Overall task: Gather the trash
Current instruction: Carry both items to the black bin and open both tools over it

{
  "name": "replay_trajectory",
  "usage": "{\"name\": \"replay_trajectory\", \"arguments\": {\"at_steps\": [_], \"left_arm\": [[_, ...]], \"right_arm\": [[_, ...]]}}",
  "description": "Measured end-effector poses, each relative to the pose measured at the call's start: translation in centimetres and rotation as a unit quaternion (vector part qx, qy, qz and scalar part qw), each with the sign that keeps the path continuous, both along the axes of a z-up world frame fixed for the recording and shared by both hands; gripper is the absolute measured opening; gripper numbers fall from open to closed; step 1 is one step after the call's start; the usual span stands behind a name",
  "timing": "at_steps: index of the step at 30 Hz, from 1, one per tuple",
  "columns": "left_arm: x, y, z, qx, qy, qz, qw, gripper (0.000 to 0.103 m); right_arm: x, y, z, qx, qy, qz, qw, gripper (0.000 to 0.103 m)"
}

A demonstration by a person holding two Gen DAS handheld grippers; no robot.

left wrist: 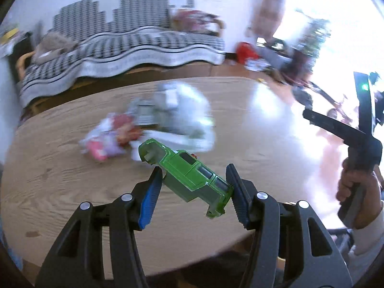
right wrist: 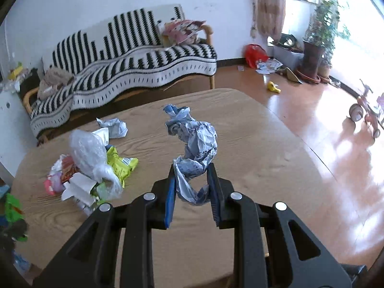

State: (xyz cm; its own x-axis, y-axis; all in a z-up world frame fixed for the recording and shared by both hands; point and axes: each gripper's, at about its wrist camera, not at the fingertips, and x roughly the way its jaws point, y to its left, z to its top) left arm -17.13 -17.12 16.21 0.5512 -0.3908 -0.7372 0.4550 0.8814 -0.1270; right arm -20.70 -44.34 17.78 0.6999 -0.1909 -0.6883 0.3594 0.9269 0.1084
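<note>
My left gripper is shut on a broken green toy car and holds it tilted above the wooden table. Beyond it a blurred heap of wrappers and plastic lies on the table. My right gripper is shut on a crumpled blue-and-white paper that sticks up above the table. To its left lies a trash pile with a clear plastic bag, a yellow-green wrapper and white paper. A smaller crumpled paper lies further back.
A striped sofa stands behind the table. The floor at right holds a red bag, a potted plant, a yellow toy and a pink tricycle. The right hand and its gripper handle show in the left wrist view.
</note>
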Motion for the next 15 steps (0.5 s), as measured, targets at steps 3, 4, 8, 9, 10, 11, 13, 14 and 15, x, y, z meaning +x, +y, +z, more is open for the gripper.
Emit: {"name": "replay_trajectory", "arguments": {"at_steps": [3,4,8,9,10,11,13,14,15], "left_arm": [[-3.4,-4.0,0.4,-0.009,0.0,-0.051,0.9986,0.054],[-4.6,-5.3,0.4,-0.012,0.004,-0.071,0.9974,0.054],[-9.1,-9.5,-0.5,-0.022,0.024,-0.139,0.9898,0.054],[-9.9,-10.4,-0.9,-0.026,0.034,-0.152,0.9874,0.054],[-10.8,-11.5,-1.5,-0.029,0.048,-0.168,0.9842,0.054],[-11.6,-12.6,-2.3,-0.029,0.06,-0.181,0.9812,0.054],[-13.0,-14.7,-4.2,-0.026,0.085,-0.204,0.9749,0.054],[-13.5,-15.5,-5.2,-0.024,0.098,-0.212,0.9719,0.054],[-14.0,-16.5,-6.5,-0.02,0.116,-0.222,0.9679,0.054]], "right_arm": [[-4.7,-1.9,1.0,0.008,-0.003,-0.009,1.0,0.025],[-6.0,-2.6,1.2,0.016,-0.003,-0.01,1.0,0.025],[-12.2,-4.8,1.4,0.017,0.007,-0.031,0.999,0.025],[-13.6,-5.2,1.3,0.019,0.009,-0.038,0.999,0.025],[-15.2,-5.8,1.0,0.025,0.012,-0.046,0.999,0.025],[-16.4,-6.2,0.6,0.031,0.014,-0.052,0.998,0.025],[-19.3,-7.2,-0.9,0.047,0.022,-0.066,0.996,0.025],[-20.7,-7.6,-2.0,0.057,0.029,-0.073,0.995,0.025],[-22.1,-8.0,-3.5,0.068,0.039,-0.081,0.994,0.025]]}}
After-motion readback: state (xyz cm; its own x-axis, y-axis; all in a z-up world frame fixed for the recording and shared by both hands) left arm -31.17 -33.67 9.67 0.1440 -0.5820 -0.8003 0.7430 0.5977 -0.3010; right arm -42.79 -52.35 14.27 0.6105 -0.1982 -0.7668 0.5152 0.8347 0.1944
